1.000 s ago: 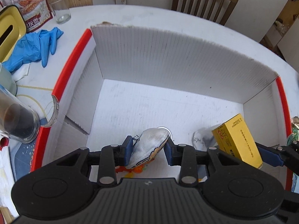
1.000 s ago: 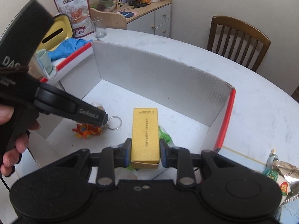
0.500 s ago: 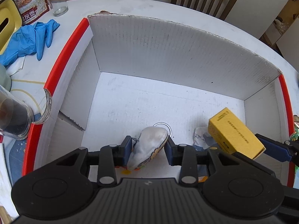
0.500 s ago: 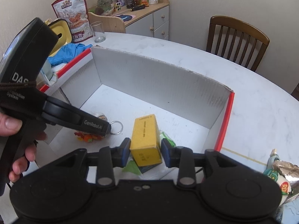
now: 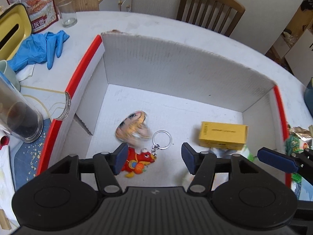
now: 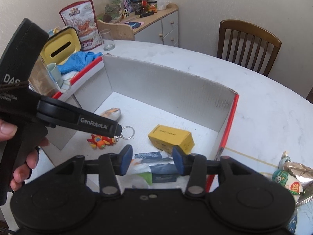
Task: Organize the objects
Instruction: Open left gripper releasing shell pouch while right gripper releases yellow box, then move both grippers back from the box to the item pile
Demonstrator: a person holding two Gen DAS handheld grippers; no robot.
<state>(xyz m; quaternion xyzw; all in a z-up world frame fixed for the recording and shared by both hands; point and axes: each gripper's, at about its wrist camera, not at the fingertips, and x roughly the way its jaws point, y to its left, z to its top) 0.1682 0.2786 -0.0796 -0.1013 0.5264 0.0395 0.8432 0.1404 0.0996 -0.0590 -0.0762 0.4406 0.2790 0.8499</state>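
A white cardboard box with red rims (image 5: 84, 72) (image 6: 230, 117) sits on the table. Inside lie a round printed pouch (image 5: 133, 126) (image 6: 111, 112), motion-blurred, a red toy keychain (image 5: 137, 159) (image 6: 100, 140) with a metal ring (image 5: 162, 139), a yellow box (image 5: 223, 138) (image 6: 172, 139), and some packets (image 6: 154, 166). My left gripper (image 5: 154, 159) is open and empty above the keychain. My right gripper (image 6: 151, 159) is open and empty above the packets, just short of the yellow box.
Left of the box are blue gloves (image 5: 39, 49), a drinking glass (image 5: 67, 12), a snack bag (image 5: 33, 2), a yellow container (image 5: 9, 33) and a dark jar (image 5: 17, 115). Snack packets (image 6: 289, 178) lie to the right. A chair (image 6: 248, 45) stands behind the table.
Both grippers opened. The left let go of the pouch, which dropped into the box; the right let go of the yellow box, which now lies on the box floor. Both pulled back.
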